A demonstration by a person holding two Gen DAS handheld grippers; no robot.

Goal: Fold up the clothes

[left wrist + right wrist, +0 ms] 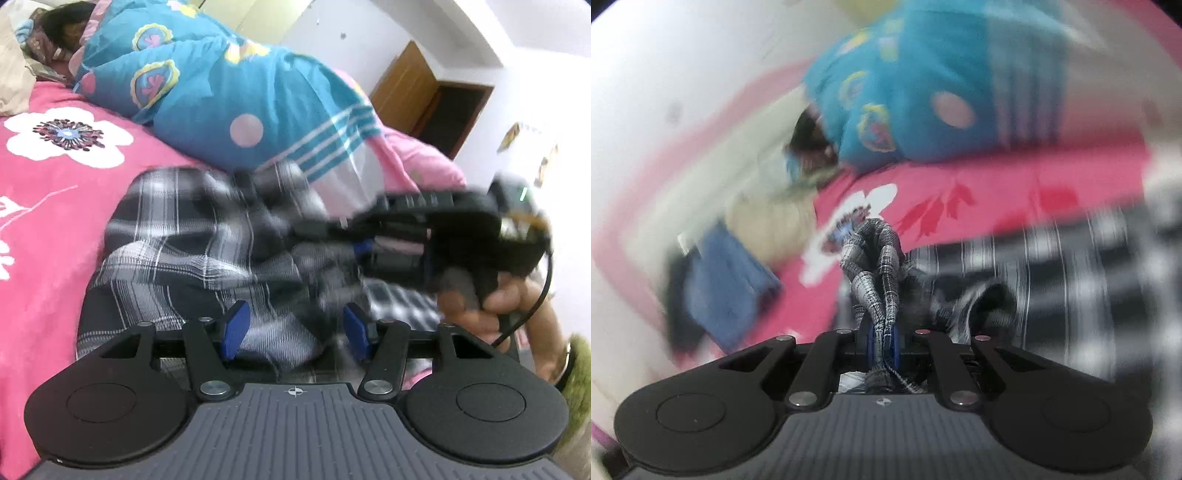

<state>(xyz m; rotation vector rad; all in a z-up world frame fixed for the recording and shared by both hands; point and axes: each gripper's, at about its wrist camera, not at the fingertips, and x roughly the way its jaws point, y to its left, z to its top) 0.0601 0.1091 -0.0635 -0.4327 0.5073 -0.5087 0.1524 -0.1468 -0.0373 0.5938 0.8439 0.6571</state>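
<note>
Left gripper [295, 332]: blue pads held wide apart, nothing gripped, just above the rumpled black-and-white plaid garment [177, 236] spread on the pink bedsheet [48, 192]. Right gripper [882, 345]: pads clamped on a bunched fold of plaid. Beyond, a blue quilt [221, 81] is seen.

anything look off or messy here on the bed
The plaid garment lies crumpled in a heap on the pink bedsheet, not flat for folding. The right hand-held gripper is shut on a bunched twist of it, while the left hand-held gripper is open. A person lies under the blue quilt right behind.
</note>
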